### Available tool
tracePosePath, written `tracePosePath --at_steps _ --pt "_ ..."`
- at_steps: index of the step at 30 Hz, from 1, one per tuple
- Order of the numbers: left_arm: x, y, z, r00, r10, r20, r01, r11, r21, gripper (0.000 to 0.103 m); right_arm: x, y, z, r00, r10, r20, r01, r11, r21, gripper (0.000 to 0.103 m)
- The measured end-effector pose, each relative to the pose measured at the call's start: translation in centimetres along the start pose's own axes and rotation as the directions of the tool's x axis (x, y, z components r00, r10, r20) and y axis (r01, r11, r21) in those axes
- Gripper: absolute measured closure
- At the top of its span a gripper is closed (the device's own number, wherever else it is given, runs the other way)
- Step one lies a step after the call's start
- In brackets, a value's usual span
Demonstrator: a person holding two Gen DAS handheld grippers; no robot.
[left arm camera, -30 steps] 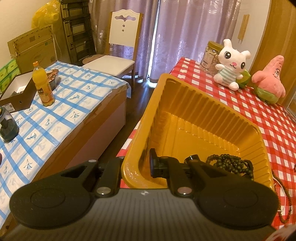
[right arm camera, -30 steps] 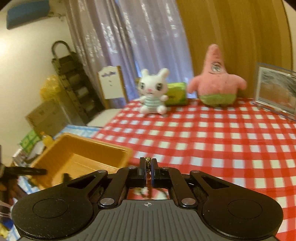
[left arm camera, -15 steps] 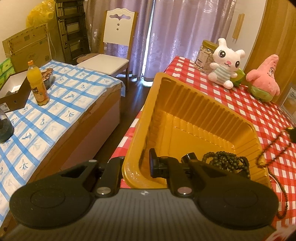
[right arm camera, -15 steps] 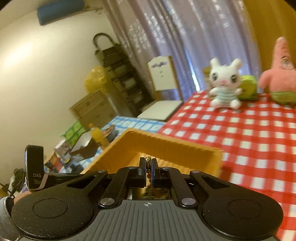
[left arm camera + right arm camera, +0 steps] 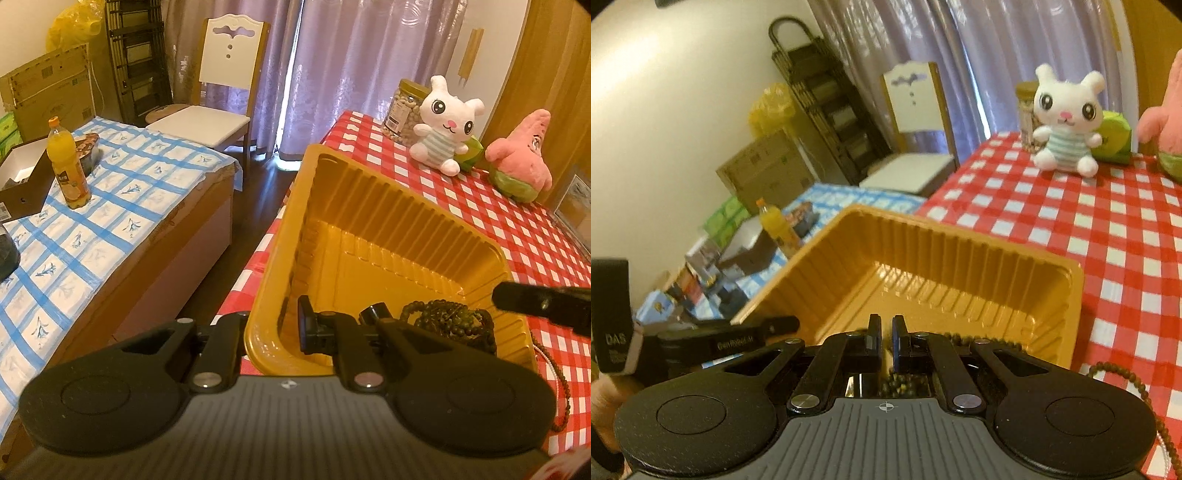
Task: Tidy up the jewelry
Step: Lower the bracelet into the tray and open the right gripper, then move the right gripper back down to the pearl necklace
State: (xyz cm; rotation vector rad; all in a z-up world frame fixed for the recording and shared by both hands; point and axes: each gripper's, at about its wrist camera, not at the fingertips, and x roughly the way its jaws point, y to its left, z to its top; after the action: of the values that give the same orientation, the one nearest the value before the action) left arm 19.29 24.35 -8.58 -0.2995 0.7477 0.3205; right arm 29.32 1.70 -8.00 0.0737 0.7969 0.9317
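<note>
Spreading under everything: the table [image 5: 517, 236] in its red-checked cloth. Sitting at its near left edge: the yellow tray [image 5: 369, 206], thin ribbed plastic, probably light and springy, likely flexing or sliding if pulled by 1 wall only.

Lying inside the tray's near right corner: a dark bead strand [image 5: 450, 321], heaped in loops. Trailing on the cloth just outside that same corner: 1 more thin bead strand [image 5: 557, 373]. Both looking limp, light and slippery, apt to sag and swing; best pinching across a bunched part of the loops, not 1 single bead.

Clamping the tray's near wall: the left gripper [image 5: 271, 332], 1 of its fingers inside the tray, 1 outside, pressing on the plastic and steadying it.

Hovering over the tray's near right corner: the right gripper [image 5: 885, 332], fingers parting, only a narrow gap so far, nothing pinched at the tips, beads showing below the gap.
</note>
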Motion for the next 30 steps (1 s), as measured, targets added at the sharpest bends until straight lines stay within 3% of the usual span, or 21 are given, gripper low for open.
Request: tracePosePath --at_steps 2,5,21,30 --pt "0.0 0.0 0.0 1.0 -0.003 0.001 0.003 1.0 0.0 0.093 -0.1 0.1 -0.3 1.0 -0.007 -0.001 0.007 1.0 -0.007 0.076" --pt "0.1 -0.1 0.1 1.0 -0.004 0.003 0.004 1.0 0.004 0.093 -0.6 0.0 -0.5 1.0 -0.012 0.017 0.012 1.0 0.002 0.064" --pt "0.2 -0.2 0.3 1.0 0.005 0.0 -0.005 1.0 0.011 0.093 -4.3 -3.0 -2.8 0.993 -0.113 -0.018 0.114 0.989 0.096 0.061" --pt "0.2 -0.4 0.1 1.0 0.021 -0.001 -0.021 0.999 0.025 0.093 -7.2 -6.0 -4.7 0.977 -0.21 -0.038 0.213 0.964 0.156 0.059"
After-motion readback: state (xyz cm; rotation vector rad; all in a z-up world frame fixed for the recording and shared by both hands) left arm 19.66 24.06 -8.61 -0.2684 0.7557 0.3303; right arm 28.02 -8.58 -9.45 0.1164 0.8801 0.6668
